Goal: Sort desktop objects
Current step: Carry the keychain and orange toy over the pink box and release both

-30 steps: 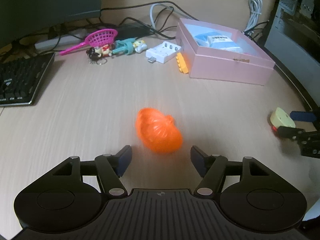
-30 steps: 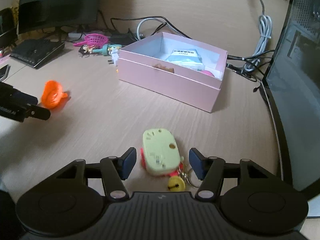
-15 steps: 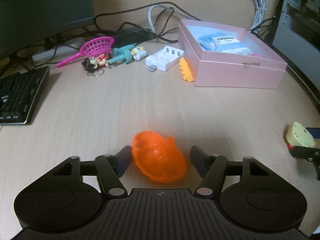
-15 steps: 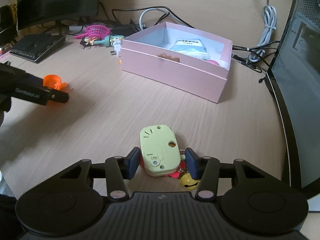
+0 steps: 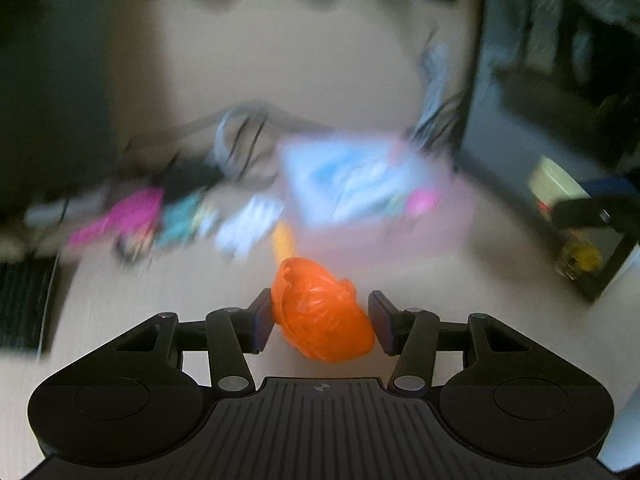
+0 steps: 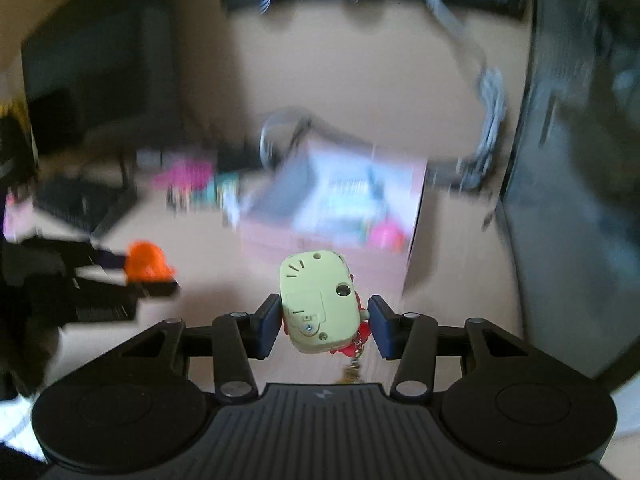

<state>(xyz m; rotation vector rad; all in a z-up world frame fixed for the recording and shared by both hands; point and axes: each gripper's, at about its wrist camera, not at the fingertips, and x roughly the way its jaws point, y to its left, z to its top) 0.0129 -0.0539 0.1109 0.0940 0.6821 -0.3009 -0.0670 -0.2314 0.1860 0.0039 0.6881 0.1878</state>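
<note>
Left wrist view, lower centre: left gripper has just been closing; its fingers are now clamped on the orange toy, which sits between the two pads, raised clear of the bench; the toy also shows at left of the right wrist view, held in dark fingers.

Right wrist view, lower centre: right gripper has just been closing too; its fingers grip the pale yellow keychain toy by its sides; a red part and a short chain hang below it; the same toy appears at the right edge of the left wrist view.

Mid-frame, both views, heavily blurred: open pink box stands on the bench beyond the held things, with bluish-white contents and a pink item inside; contents cannot be told further.

Left of the box: a smear of small things, pink and teal; a black keyboard at the left edge.

Far: cables and dark monitors.
</note>
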